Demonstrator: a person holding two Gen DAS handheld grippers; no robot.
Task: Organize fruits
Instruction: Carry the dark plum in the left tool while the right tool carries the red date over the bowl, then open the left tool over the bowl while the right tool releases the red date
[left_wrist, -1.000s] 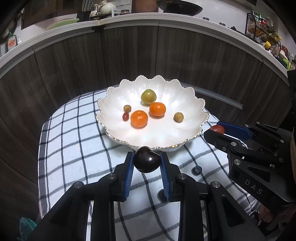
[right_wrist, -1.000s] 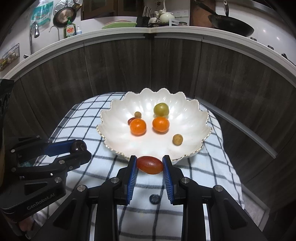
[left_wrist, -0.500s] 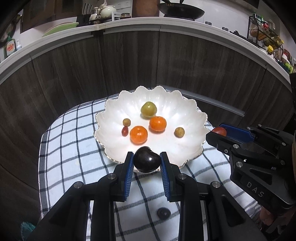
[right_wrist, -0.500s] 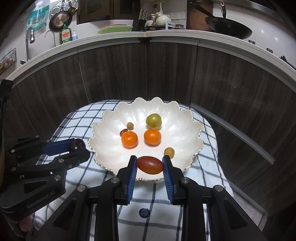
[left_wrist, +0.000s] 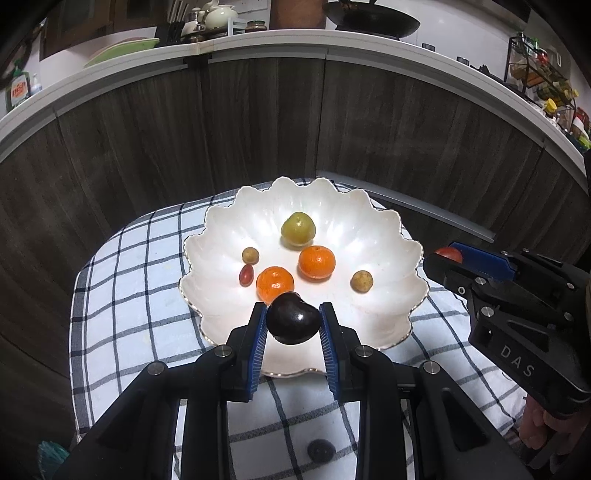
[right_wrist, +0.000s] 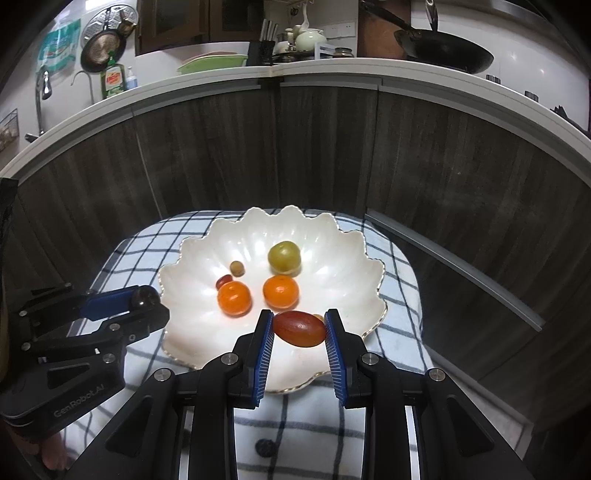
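Left gripper (left_wrist: 293, 325) clamps a dark plum (left_wrist: 293, 323); right gripper (right_wrist: 299, 328) clamps a red oval fruit (right_wrist: 300, 328). Both have advanced from the checked cloth (left_wrist: 122, 295) over the white scalloped bowl (left_wrist: 388, 236), so release looks next.

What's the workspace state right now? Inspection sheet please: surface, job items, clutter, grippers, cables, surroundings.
Surface: checked cloth over a small table; one dark fruit lies on it, near edge.
Job items: white bowl holds two oranges, a green fruit, two small tan fruits and a small red one.
Clutter: nothing seen.
Grippers: left hand-held gripper shut on a dark plum; right hand-held gripper shut on a red fruit. Both are over the bowl's near rim.
Cables: nothing seen.
Surroundings: dark wood cabinets; counter above with wok, teapot, soap bottle.
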